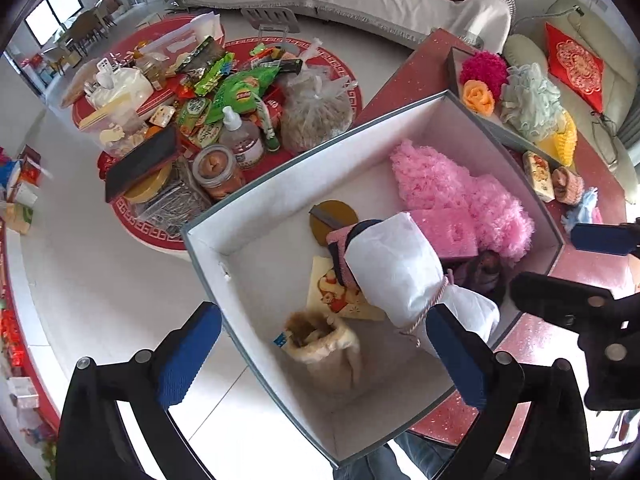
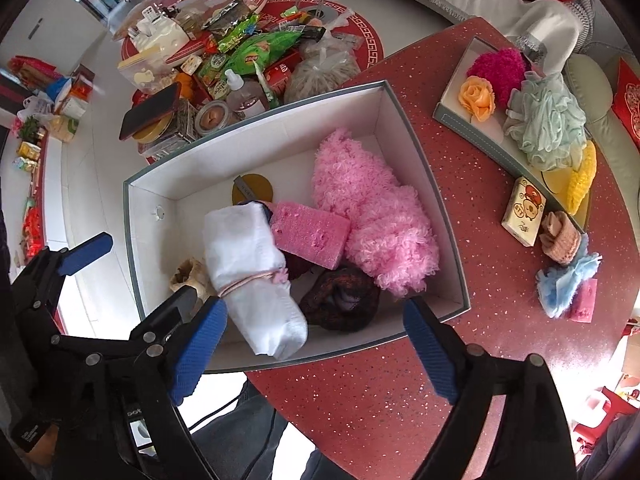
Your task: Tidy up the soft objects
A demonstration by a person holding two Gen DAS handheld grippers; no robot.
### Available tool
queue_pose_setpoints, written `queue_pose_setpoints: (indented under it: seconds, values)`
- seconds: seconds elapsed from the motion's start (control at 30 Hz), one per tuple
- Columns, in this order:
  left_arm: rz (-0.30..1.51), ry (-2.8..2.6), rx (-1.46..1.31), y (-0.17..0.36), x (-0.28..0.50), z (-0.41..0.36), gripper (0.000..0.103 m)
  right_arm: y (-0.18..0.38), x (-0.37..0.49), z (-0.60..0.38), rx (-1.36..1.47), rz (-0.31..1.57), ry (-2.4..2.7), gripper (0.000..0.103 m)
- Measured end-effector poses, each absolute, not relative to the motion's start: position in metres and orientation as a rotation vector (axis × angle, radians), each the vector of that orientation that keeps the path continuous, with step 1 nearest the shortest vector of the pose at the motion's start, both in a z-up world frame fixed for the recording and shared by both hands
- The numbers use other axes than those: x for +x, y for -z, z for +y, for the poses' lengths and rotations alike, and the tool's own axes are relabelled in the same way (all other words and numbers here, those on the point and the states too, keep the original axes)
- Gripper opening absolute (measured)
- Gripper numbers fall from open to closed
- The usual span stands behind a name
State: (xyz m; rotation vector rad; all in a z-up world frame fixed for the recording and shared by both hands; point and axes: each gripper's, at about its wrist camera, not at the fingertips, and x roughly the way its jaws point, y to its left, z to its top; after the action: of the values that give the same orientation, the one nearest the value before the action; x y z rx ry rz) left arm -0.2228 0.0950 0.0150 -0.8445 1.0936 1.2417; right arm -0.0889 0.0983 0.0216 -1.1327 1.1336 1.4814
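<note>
Floor heap (image 2: 224, 60): snack bags, jars and bottles piled on a red mat left of the table; not soft goods, apparently left out of the sort.
Left gripper (image 1: 324, 360): jaws spread wide, nothing between the pads; it hangs over the near-left corner of the box, one finger outside the wall, one beside the roll.
Box (image 2: 452, 240): open, white inside, on the red table (image 2: 380, 400); serves as the collecting bin.
Tan pouch (image 1: 320, 344): upright in the near-left corner.
White roll (image 2: 248, 264): cloth tied with pink cord, lying inside the box, leaning across the other items; judged just set down, since neither gripper touches it.
Sponge (image 2: 308, 232): pink block, wedged against the roll.
Pink fluff (image 2: 372, 220): fills the right half of the box.
Right gripper (image 2: 312, 340): jaws spread, empty, above the near wall.
Tray (image 2: 472, 128): far right, holds flower, pom-pom and mesh puff, likely waiting their turn.
Loose items (image 2: 560, 240): tissue pack, socks, blue puff beside the tray.
</note>
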Motion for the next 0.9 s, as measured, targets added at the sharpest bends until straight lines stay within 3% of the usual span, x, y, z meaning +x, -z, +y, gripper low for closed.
queue_pose_setpoints:
  seconds: [0.17, 0.57, 0.67, 0.9]
  values:
    - [1.016, -1.261, -0.881, -0.023, -0.231, 0.093, 0.103, -0.033, -0.077, 0.097, -1.08, 1.131, -1.461, 0.092]
    - [1.076, -1.329, -0.926, -0.02, -0.236, 0.095, 0.103, -0.046, -0.081, 0.095, -1.054, 1.093, -1.478, 0.096]
    - [1.072, -1.338, -0.932, -0.021, -0.238, 0.095, 0.103, -0.046, -0.082, 0.095, -1.053, 1.091, -1.478, 0.103]
    - [1.073, -1.333, -0.926, -0.023, -0.239, 0.094, 0.103, -0.049, -0.086, 0.094, -1.049, 1.082, -1.489, 0.103]
